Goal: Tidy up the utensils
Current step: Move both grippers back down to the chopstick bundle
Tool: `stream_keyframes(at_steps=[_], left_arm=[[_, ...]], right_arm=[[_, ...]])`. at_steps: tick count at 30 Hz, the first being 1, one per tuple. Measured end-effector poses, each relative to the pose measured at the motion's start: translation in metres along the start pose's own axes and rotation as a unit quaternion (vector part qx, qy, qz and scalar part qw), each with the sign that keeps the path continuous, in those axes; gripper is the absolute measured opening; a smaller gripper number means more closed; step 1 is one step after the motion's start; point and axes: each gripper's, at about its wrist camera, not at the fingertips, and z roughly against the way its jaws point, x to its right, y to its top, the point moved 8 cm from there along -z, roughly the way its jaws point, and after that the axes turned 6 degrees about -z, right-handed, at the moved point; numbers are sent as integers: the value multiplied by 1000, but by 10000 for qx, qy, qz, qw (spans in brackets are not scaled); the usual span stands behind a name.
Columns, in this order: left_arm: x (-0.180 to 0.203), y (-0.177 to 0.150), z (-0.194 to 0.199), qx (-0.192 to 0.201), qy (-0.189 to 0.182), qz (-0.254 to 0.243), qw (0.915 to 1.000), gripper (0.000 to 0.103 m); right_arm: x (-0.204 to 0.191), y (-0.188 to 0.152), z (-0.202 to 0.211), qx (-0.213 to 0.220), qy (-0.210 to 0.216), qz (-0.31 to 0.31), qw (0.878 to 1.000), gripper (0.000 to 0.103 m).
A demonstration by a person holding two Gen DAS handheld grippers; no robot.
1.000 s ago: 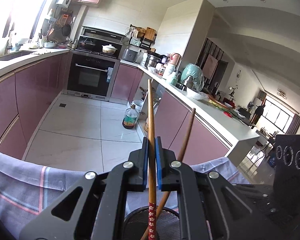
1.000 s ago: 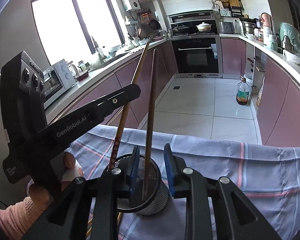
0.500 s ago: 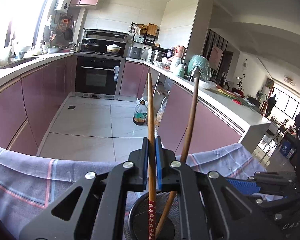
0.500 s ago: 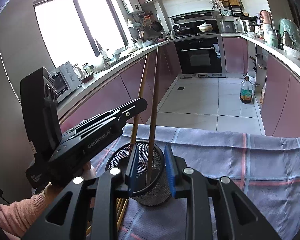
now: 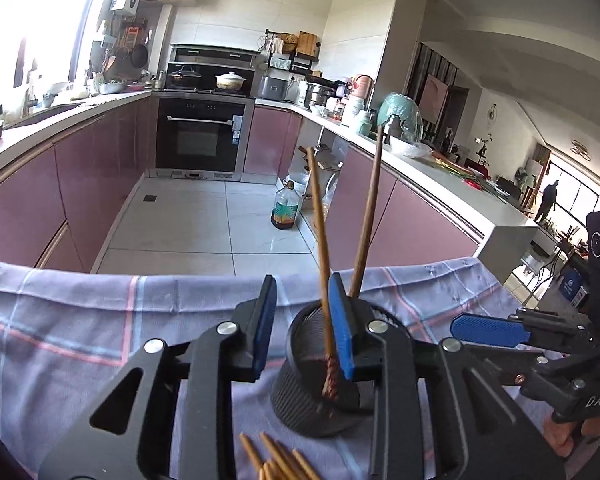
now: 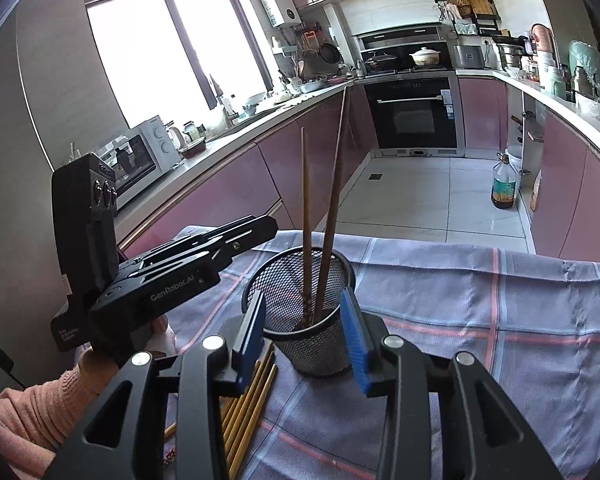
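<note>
left gripper (image 5: pixel 302 326) and right gripper (image 6: pixel 306 334): jaws apart, empty. right view alone shows yellow loose chopsticks' (image 6: pixel 246 404) full length left of black mesh cup (image 6: pixel 300 304) holding two brown chopsticks (image 6: pixel 320 216); plaid cloth (image 6: pixel 480 312), pink kitchen cabinets (image 6: pixel 228 184).

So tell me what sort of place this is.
A home kitchen, most likely: a built-in oven set among pink cabinets, a pot on the stove above it, and a microwave on the counter by the window.

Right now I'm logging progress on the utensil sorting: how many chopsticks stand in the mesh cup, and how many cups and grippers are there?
Brown wooden chopsticks standing in cup: 2
Black wire-mesh cup: 1
Black two-finger grippers, left and right: 2
Total: 5
</note>
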Motion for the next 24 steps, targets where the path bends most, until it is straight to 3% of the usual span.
stream_keyframes(at_steps=[5,9,17,24], left_arm=[[-14,-24,39,-125,3,-72,9999,29],[-20,-44,67,-259,247,-306,9989,33],[-27,-113,108,-884,289,-467,9946,36],[-27,-161,116,-1314,225,-362,9904,34]], right_arm=[[-10,-19,6,-131,110,62,9998,41],[-19,-37,4,-300,209,125,9993,43],[-38,-98,-24,-1312,191,302,9907,43],[-46,-133,-51,-1949,59,237,9805,23]])
